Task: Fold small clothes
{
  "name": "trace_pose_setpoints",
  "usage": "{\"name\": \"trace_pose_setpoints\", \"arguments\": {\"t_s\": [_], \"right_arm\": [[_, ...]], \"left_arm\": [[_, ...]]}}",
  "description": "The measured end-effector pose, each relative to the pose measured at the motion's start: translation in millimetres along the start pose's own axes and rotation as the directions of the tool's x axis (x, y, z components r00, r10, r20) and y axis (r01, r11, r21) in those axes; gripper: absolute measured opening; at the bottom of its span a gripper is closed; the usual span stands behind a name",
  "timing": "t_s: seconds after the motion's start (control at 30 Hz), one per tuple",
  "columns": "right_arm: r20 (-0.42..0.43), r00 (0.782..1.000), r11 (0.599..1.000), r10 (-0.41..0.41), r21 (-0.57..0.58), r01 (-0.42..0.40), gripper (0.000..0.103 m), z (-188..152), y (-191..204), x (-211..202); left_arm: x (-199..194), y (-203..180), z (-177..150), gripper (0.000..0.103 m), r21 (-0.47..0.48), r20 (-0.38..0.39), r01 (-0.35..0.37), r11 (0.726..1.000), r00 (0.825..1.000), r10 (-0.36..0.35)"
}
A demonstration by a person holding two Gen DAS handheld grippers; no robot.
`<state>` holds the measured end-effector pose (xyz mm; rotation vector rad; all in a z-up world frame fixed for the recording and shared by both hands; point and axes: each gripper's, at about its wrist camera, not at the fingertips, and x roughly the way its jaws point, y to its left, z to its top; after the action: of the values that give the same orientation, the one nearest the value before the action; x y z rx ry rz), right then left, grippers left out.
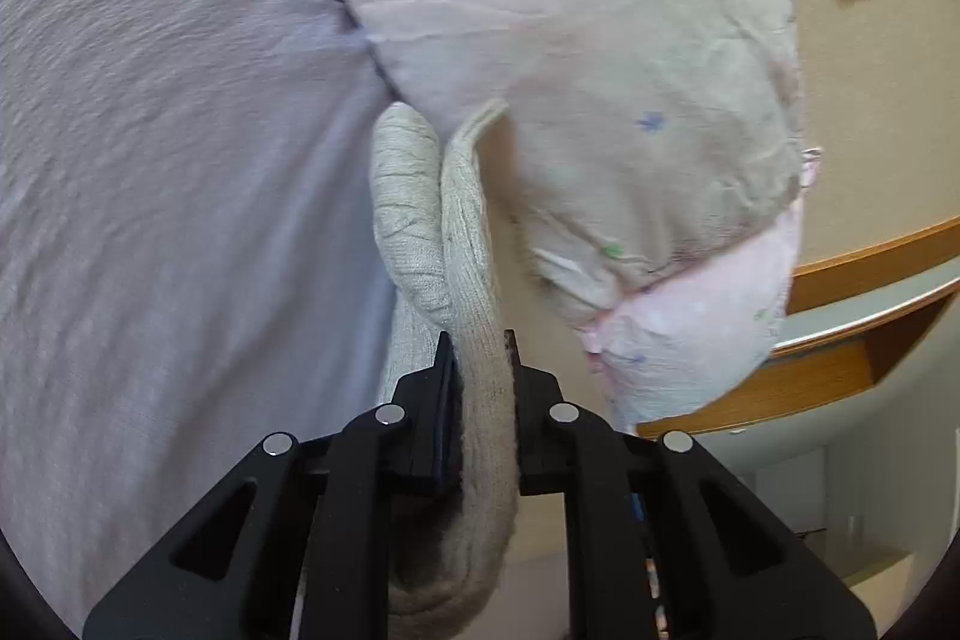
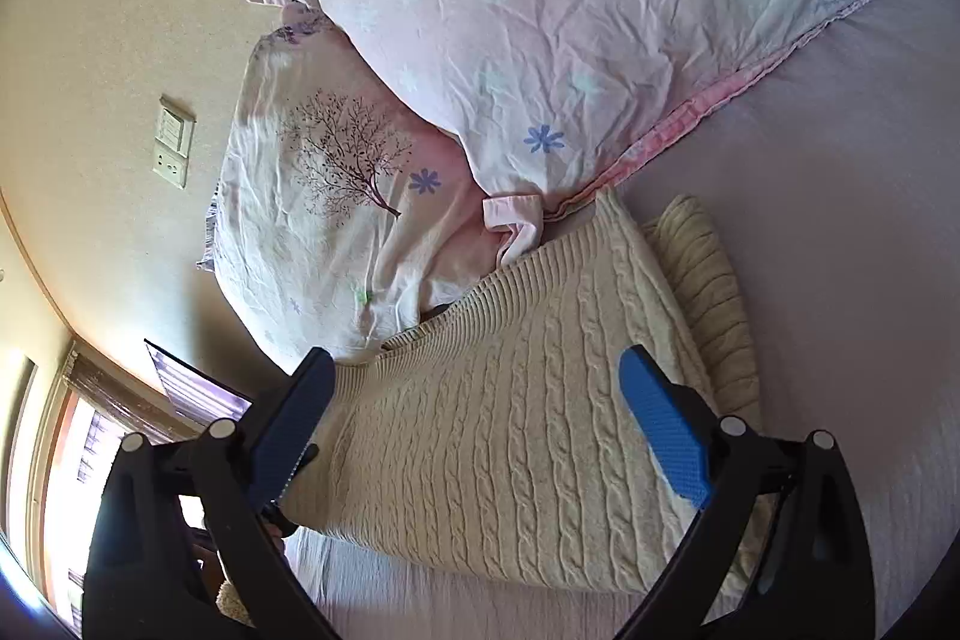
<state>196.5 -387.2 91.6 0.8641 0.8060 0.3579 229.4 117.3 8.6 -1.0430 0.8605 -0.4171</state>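
A cream cable-knit sweater [image 2: 510, 412] lies on the lilac bedsheet [image 2: 840, 220], partly folded, with a ribbed fold [image 2: 708, 280] at its far side. My right gripper [image 2: 480, 376] is open above the sweater, its blue pads [image 2: 666, 430] spread wide and holding nothing. In the left wrist view my left gripper [image 1: 480, 358] is shut on a bunched part of the cream sweater [image 1: 474, 250], which runs between the fingers and hangs below them.
Two pink floral pillows [image 2: 570, 10] lie at the head of the bed, close behind the sweater. A beige wall with switch plates [image 2: 174, 142] and a wooden shelf [image 1: 840, 340] stand beside the bed. The lilac sheet [image 1: 150, 160] spreads to the left.
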Motion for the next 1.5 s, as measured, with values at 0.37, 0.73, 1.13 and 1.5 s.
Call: {"name": "trace_pose_setpoints", "arguments": {"t_s": [0.37,0.73,1.13,1.5], "right_arm": [[0.129,0.991,0.999,-0.036,0.044,0.031,0.096,5.1,-38.9,-72.7],[-0.081,0.995,0.994,-0.064,0.084,0.071,0.096,25.0,-67.6,-40.9],[-0.295,0.952,0.992,-0.078,0.071,0.103,0.076,29.0,-75.8,33.4],[-0.268,0.963,0.988,-0.003,-0.151,-0.039,0.027,-9.6,1.7,24.5]], "left_arm": [[181.1,-171.5,-112.5,0.014,0.099,-0.323,0.339,0.936,0.900,-0.292],[148.8,-177.7,-117.3,0.087,0.314,-0.307,0.271,0.910,0.936,-0.173],[163.6,-81.5,-90.9,0.087,0.369,-0.294,-0.093,0.925,0.932,0.211],[87.3,-82.7,-88.0,0.042,0.465,-0.260,0.041,0.884,0.961,0.092]]}}
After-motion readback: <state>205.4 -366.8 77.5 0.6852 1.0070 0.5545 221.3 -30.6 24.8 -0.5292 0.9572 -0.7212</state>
